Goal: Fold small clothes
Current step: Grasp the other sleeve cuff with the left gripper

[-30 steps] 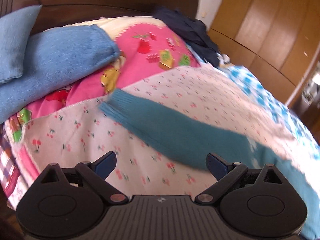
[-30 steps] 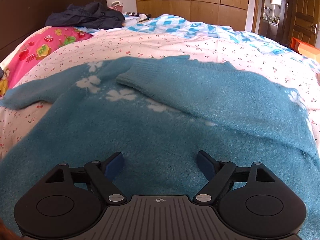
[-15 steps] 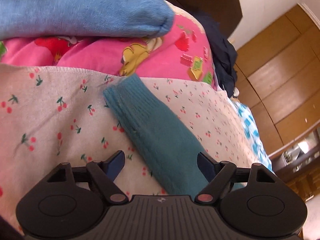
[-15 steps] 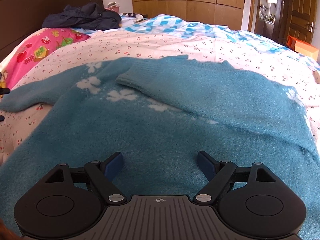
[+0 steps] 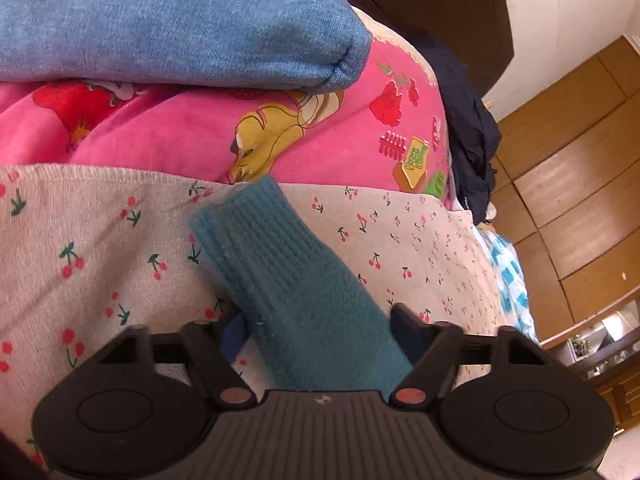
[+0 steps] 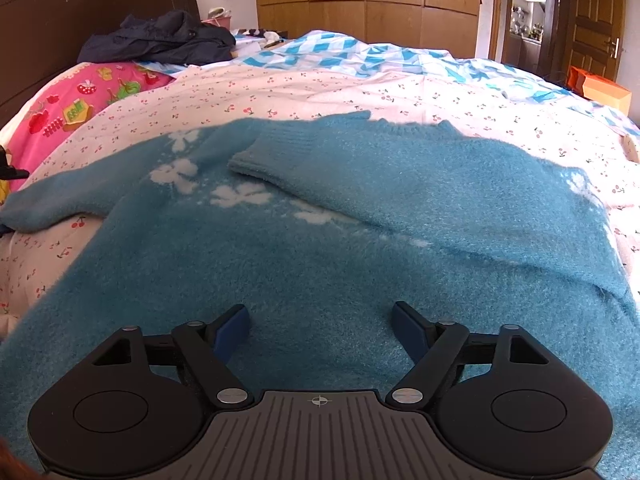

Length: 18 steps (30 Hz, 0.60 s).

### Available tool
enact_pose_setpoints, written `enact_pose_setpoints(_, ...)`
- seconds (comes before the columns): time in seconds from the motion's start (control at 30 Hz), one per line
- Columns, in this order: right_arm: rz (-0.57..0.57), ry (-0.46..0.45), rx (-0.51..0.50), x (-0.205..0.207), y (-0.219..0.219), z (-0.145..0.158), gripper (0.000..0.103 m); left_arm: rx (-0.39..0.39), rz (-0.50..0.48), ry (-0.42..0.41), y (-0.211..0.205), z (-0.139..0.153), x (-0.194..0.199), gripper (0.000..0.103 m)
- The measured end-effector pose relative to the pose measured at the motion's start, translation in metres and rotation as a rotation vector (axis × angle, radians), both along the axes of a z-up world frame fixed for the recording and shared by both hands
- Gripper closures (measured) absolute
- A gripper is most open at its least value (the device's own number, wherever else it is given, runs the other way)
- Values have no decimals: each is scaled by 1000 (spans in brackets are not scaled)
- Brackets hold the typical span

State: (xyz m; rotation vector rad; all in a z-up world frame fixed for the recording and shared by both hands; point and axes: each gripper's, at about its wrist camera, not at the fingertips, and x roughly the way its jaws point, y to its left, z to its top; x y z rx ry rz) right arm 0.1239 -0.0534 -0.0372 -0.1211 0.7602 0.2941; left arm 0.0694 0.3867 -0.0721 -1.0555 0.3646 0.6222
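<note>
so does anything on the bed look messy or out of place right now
Nothing is damaged or spilled. The teal sweater is lopsided: one sleeve is folded across its front, while the other sleeve lies stretched out over the cherry-print sheet. A dark garment sits crumpled by the headboard.

The left hand-held gripper (image 5: 318, 326) is closing around the teal sweater sleeve (image 5: 280, 264) lying on the cherry-print blanket (image 5: 100, 248).

Teal sweater (image 6: 320, 248) flat on bed
</note>
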Motion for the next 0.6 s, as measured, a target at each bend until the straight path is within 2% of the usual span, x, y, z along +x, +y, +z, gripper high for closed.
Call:
enact_pose_setpoints(0.03, -2, -3, 1, -1, -1, 0, 32, -6, -3, -1, 0, 1, 0, 53)
enact_pose_setpoints(0.2, -24, -18, 45, -6, -13, 2, 46, -24, -49, 0, -5, 10, 3, 79)
enact_pose_setpoints(0.43, -40, -22, 126, -14, -35, 3, 66, 89, -283, -74, -62, 66, 38, 84)
enact_pose_setpoints(0.5, -54, -19, 163, -17, -45, 3, 71, 104, -376, -116, -89, 87, 55, 84)
enact_pose_setpoints(0.6, -86, -17, 220, -20, -64, 2, 72, 149, -528, -169, -142, 121, 83, 84)
